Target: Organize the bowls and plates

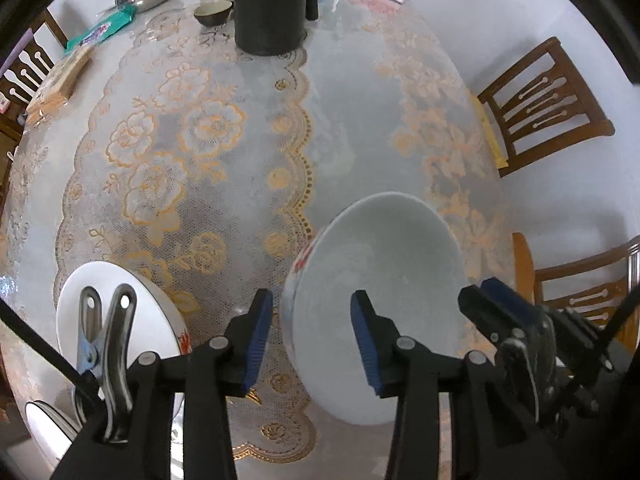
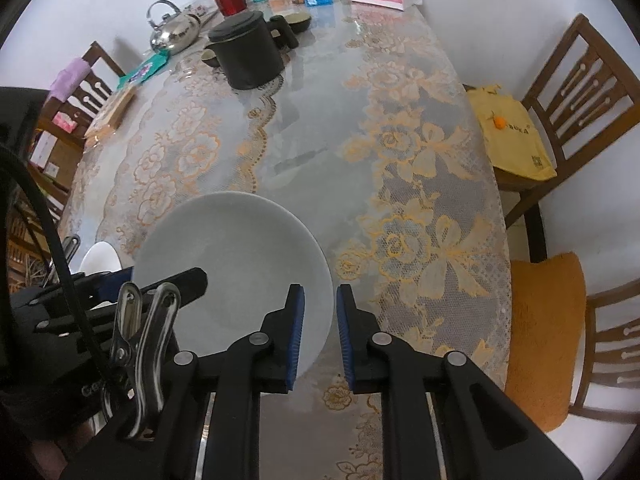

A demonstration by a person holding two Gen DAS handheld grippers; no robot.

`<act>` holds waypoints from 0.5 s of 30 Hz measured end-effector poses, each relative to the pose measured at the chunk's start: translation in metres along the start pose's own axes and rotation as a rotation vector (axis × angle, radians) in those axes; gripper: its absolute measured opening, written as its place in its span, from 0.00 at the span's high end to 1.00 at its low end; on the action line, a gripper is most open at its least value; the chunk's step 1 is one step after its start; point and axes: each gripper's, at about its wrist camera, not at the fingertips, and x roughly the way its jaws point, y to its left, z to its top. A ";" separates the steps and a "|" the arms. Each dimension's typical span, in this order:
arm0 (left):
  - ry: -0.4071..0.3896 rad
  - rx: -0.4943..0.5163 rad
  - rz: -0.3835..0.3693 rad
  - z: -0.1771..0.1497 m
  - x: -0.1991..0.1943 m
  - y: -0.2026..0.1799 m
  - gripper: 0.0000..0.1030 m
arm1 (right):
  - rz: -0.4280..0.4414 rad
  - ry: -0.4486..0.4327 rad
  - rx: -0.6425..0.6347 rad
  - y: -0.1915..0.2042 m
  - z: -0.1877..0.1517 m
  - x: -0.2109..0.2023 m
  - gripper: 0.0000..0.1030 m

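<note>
Centrally, near the table's (image 2: 400,92) front edge, a large grey bowl (image 2: 236,268) sits. The right gripper (image 2: 320,336) has its jaws clamped on the bowl's right rim; the left gripper (image 1: 312,336) straddles the opposite rim, jaws apart. Seemingly release; next calls for fetching the white plate (image 1: 116,320) at the front-left corner.

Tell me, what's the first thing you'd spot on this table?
The big white bowl near the table's front edge catches the eye first, with the right tongs straddling its rim and the left tongs open across its opposite rim. At the far end, a dark round lidded pot stands beside a shiny steel kettle. The table wears a lace cloth with orange flowers.
</note>
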 end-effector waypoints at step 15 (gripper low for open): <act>-0.131 -0.078 0.056 -0.003 -0.029 0.024 0.43 | 0.042 -0.025 0.113 -0.019 -0.002 -0.014 0.81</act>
